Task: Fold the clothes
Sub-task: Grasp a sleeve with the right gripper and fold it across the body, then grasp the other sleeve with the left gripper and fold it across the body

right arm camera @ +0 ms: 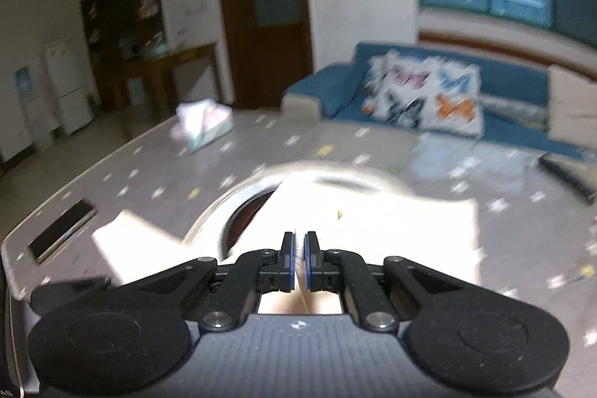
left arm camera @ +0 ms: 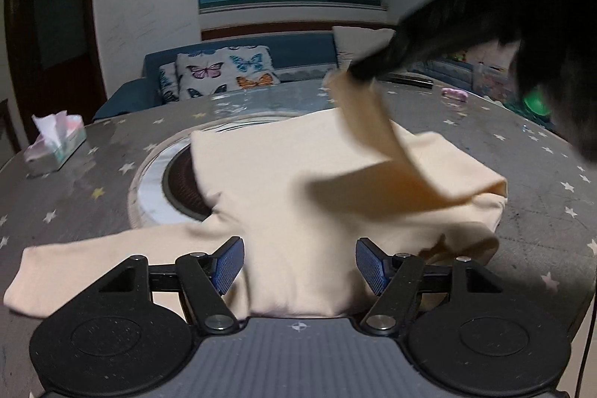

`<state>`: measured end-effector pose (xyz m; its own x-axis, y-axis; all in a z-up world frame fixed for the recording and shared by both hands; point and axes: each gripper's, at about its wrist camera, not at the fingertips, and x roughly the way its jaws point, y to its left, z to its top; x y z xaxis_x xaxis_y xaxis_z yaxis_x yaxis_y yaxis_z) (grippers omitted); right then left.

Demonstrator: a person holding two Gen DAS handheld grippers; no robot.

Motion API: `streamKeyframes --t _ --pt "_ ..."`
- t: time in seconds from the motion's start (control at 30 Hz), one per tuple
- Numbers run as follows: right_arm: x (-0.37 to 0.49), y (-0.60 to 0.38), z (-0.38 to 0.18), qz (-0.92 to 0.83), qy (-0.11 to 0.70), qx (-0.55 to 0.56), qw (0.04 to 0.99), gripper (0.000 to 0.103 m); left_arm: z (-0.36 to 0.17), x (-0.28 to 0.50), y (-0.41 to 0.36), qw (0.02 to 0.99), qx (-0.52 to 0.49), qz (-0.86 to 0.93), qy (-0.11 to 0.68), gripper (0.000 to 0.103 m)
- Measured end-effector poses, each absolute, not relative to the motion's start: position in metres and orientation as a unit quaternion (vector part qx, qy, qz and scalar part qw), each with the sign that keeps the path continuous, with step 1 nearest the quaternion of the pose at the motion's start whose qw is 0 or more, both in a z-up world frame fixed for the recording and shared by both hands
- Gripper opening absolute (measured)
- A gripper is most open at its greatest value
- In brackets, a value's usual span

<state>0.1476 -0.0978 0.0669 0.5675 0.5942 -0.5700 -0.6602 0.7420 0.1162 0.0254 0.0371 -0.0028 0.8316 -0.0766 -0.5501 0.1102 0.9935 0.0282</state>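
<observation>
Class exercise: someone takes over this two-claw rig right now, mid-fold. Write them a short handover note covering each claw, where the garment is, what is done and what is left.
Left claw: open, hovering over the near edge of the cream shirt, holding nothing.
Right claw: shut on the shirt's right sleeve, lifted and carried across the body; both views are motion-blurred.
Shirt lies flat on the star-patterned table, partly over the round centre inset.
Done: right sleeve raised for its fold.
Left: lay that sleeve down, fold in the left sleeve, which is spread out flat, then probably fold the body.
</observation>
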Motion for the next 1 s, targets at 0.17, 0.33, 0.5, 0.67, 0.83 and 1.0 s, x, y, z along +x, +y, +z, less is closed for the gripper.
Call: streamKeyframes --t 0.17,0.33,0.5,0.67,0.83,1.0 --pt "0.133 -0.090 0.052 0.387 0.318 -0.060 0.864 0.011 -0.005 0.025 0.040 0.956 0.024 -0.042 0.291 0.069" --pt "0.135 -0.132 0.058 0.352 0.319 -0.080 0.877 0.014 0.000 0.027 0.039 0.958 0.023 -0.047 0.283 0.068" --pt "0.139 -0.185 0.048 0.296 0.347 -0.101 0.884 0.017 -0.002 0.041 0.035 0.956 0.027 -0.055 0.288 0.061" --pt "0.130 -0.220 0.022 0.272 0.373 -0.117 0.879 0.021 -0.011 0.060 0.034 0.947 0.026 -0.049 0.316 0.058" --pt "0.124 -0.238 0.007 0.275 0.382 -0.096 0.877 0.029 -0.014 0.068 0.036 0.943 0.019 -0.048 0.329 0.037" --pt "0.123 -0.242 0.001 0.285 0.384 -0.080 0.874 0.032 -0.006 0.070 0.034 0.946 0.020 -0.042 0.320 0.004"
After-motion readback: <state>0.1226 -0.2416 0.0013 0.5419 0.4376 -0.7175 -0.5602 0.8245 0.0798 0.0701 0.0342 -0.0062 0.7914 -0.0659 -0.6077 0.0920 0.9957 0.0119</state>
